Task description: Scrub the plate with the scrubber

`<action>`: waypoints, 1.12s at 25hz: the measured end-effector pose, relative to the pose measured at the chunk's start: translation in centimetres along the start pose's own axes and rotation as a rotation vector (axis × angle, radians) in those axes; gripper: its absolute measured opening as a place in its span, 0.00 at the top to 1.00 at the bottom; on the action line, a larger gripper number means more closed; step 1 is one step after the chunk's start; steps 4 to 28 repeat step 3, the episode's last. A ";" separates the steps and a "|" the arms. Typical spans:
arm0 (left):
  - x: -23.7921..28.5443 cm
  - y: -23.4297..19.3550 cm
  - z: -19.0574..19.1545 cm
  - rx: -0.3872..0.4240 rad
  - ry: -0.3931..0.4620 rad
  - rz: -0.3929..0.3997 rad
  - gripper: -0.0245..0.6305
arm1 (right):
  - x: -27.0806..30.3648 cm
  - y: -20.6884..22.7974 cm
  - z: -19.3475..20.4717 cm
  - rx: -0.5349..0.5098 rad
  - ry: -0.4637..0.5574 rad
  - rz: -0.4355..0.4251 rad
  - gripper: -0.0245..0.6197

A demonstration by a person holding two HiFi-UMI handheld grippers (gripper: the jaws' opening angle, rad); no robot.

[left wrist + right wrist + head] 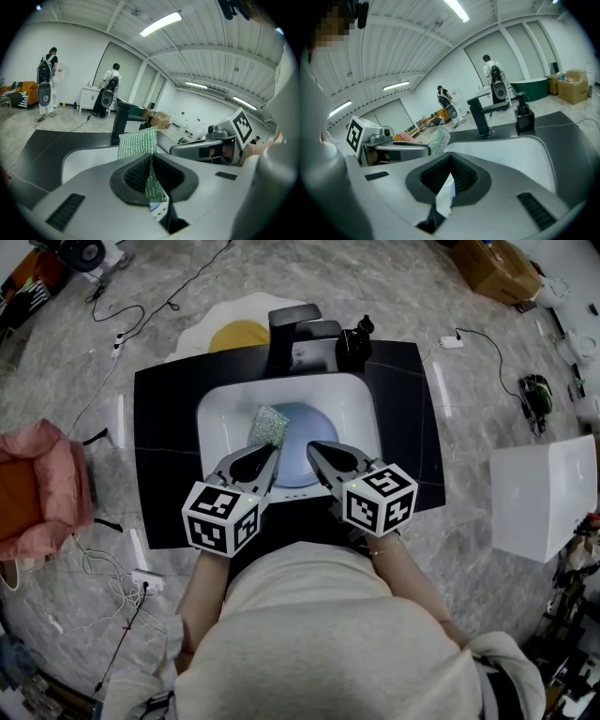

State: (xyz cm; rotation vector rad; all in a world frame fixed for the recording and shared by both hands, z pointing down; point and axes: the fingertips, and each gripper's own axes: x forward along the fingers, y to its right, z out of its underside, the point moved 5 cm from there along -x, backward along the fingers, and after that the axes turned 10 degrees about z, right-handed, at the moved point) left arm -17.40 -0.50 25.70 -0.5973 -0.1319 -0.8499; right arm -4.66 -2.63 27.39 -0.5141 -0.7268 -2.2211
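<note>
Left gripper point(151, 164): jaws shut on scrubber point(137, 143) — green mesh sheet with glittery weave. Lower strip pinched between ribbed black pads, rest flaring past jaw tips over plate point(296, 432).
Right gripper point(449, 180): jaws closed on plate rim — thin pale edge wedged between pads.
Plate round, pale blue, ahead of both jaws in glossy white sink point(214, 418).
Black worktop point(164, 446) around sink.

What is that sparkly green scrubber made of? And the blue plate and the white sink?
The scrubber looks like woven plastic or metallic mesh: it is ribbed and glittery, and it folds thin. The plate seems to be glazed ceramic or hard plastic, smooth and pale blue; I can't tell which. The sink looks like glossy white ceramic, smooth with soft reflections.
</note>
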 end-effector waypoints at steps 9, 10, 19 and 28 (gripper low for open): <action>-0.1 -0.1 0.0 0.001 0.001 0.002 0.90 | 0.2 -0.2 0.1 -0.001 -0.009 -0.002 0.95; -0.1 -0.1 0.0 0.001 0.001 0.002 0.90 | 0.2 -0.2 0.1 -0.001 -0.009 -0.002 0.95; -0.1 -0.1 0.0 0.001 0.001 0.002 0.90 | 0.2 -0.2 0.1 -0.001 -0.009 -0.002 0.95; -0.1 -0.1 0.0 0.001 0.001 0.002 0.90 | 0.2 -0.2 0.1 -0.001 -0.009 -0.002 0.95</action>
